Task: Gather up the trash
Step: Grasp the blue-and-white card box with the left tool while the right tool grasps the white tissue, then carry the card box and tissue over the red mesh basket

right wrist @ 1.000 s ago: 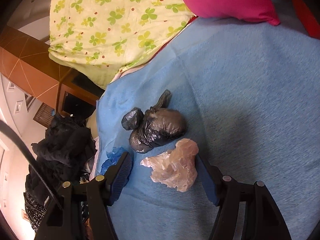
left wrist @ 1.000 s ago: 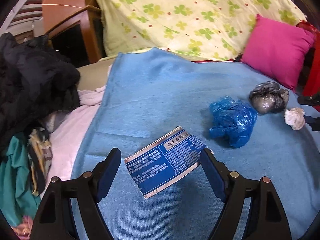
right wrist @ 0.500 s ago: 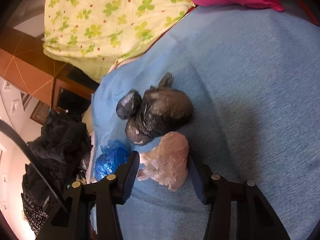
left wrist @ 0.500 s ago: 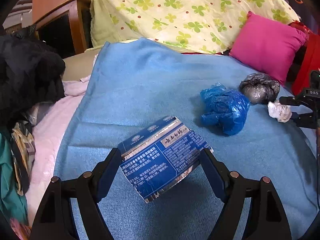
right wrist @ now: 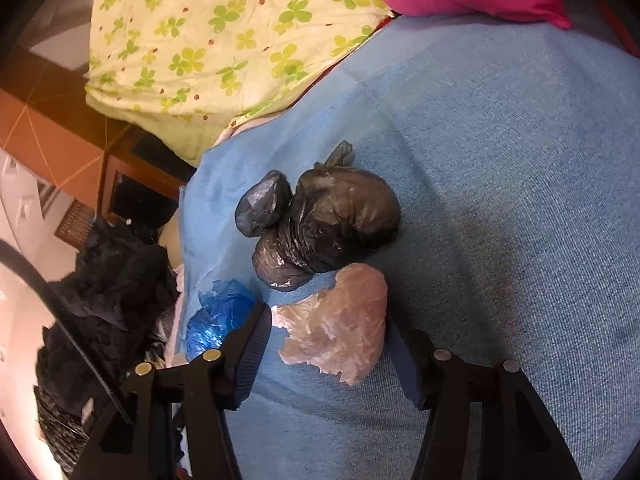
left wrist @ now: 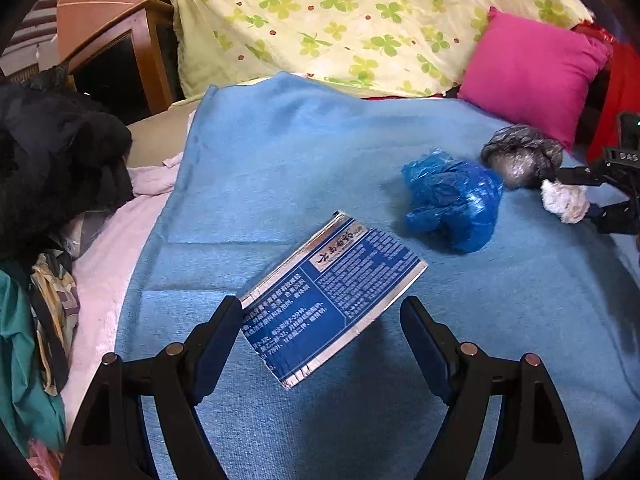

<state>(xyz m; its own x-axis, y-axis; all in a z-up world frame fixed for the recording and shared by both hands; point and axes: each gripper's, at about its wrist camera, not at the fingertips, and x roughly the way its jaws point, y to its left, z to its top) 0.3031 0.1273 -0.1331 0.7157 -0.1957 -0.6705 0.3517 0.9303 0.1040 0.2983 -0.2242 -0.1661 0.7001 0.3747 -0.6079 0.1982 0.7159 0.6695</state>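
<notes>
A flattened blue printed carton (left wrist: 334,298) lies on the blue blanket (left wrist: 280,184), its near end between the open fingers of my left gripper (left wrist: 320,336); its left corner touches the left finger. My right gripper (right wrist: 328,344) is closed around a crumpled clear plastic wad (right wrist: 340,328), which also shows in the left wrist view (left wrist: 564,202). A black plastic bag bundle (right wrist: 320,224) sits just beyond the wad and also shows in the left wrist view (left wrist: 520,156). A crumpled blue plastic bag (left wrist: 452,200) lies between carton and black bundle.
A yellow clover-print quilt (left wrist: 360,20) and a pink pillow (left wrist: 528,76) lie at the far side of the bed. Dark clothes (left wrist: 48,160) are heaped at the left edge. A wooden nightstand (left wrist: 120,48) stands beyond.
My right gripper's fingers have closed in around the clear plastic wad. The carton tipped up between my left fingers and has shifted; the left gripper stays open.
</notes>
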